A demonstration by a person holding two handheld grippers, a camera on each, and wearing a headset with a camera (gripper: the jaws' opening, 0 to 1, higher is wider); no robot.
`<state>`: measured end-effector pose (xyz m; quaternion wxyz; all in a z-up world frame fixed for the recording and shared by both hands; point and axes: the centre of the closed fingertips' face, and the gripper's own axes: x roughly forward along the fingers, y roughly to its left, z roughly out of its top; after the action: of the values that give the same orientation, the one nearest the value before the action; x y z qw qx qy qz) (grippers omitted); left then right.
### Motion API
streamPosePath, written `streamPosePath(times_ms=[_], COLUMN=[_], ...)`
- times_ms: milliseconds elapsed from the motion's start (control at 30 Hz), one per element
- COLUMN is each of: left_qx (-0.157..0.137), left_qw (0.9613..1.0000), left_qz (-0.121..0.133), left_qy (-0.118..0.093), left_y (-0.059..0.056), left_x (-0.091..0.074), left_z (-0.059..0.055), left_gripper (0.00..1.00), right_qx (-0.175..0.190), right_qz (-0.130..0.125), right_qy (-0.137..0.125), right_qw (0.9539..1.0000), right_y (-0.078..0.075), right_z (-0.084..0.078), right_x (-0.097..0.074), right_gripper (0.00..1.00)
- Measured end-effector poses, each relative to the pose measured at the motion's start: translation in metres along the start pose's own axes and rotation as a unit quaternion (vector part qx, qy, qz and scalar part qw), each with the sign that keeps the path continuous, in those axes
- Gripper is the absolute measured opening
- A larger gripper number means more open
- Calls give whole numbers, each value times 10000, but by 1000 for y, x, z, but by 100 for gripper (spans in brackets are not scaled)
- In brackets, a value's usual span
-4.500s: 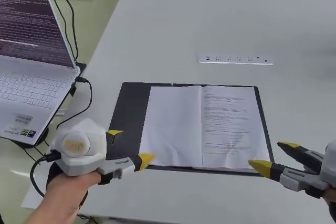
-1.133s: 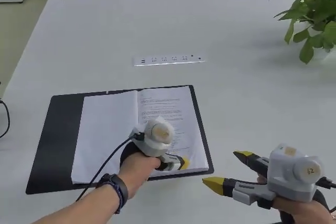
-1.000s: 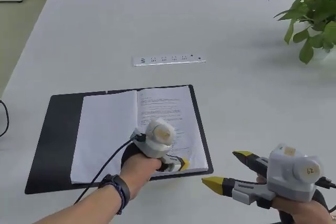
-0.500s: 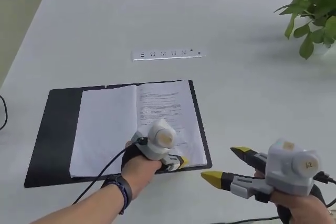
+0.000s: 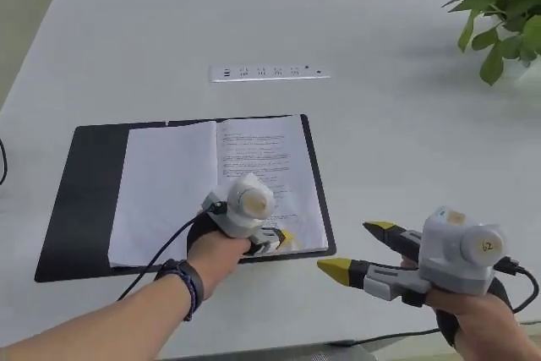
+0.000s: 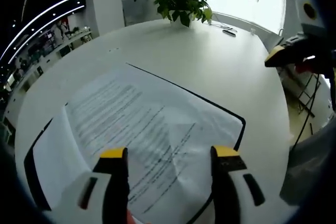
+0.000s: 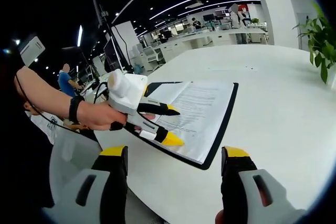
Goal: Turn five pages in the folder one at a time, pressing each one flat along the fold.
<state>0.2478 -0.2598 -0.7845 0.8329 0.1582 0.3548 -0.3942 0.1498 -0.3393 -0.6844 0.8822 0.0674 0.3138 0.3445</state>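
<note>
- The folder (image 5: pixel 84 200) lies open and flat on the white counter (image 5: pixel 406 124). A blank sheet covers its left half and the printed page (image 5: pixel 262 162) its right half.
- The left gripper (image 5: pixel 281 241) hovers low over the near outer corner of the printed page. In the left gripper view its fingers (image 6: pixel 113 162) stand well apart with the paper beneath them, and they grip nothing. I cannot tell whether the tips touch the sheet.
- The right gripper (image 5: pixel 359 249) hangs over bare counter just off the folder's near right corner. Its fingers (image 7: pixel 237 157) are spread wide and empty.
- The step in hand looks like lining up on the page corner to begin a turn.
- Next, the left fingers need to close on one sheet only at that corner. They would then lift it, carry it across to the left half and press it down along the centre fold.
- The right gripper is free to steady the stack or do the pressing.
- The likely slip is catching two sheets at once.
</note>
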Motion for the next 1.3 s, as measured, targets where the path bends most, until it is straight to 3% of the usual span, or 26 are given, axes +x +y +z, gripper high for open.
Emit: streamPosePath(times_ms=[100,133,200,300,433,533,767,1300], left_qx=[-116,-424,-684,-549,-483,148,119,-123], left_qw=[9999,9991,9974,9977,9980,9998,9997,9992], left_qz=[-3,-69,-199,-346,-374,-106,-203,-357], left_qy=[41,-33,-138,-206,-176,69,2,-110], left_y=[2,0,-6,-21,-32,-28,-27,-21], left_x=[-1,-2,-2,1,9,13,12,7], left_z=[2,5,10,16,16,8,8,9], left_gripper=[60,60,66,74,80,78,75,68], right_qx=[13,3,4,26,-1,-15,25,154], right_qz=[3,5,11,16,33,32,55,248], right_qy=[16,39,49,34,64,62,75,70], right_qw=[10000,10000,10000,10000,10000,10000,10000,9995], right_y=[0,0,0,-1,-1,-3,-5,-21], right_z=[-2,-3,-4,-3,-2,0,-1,10], right_x=[0,1,0,1,2,2,5,42], right_gripper=[71,71,71,71,71,71,69,63])
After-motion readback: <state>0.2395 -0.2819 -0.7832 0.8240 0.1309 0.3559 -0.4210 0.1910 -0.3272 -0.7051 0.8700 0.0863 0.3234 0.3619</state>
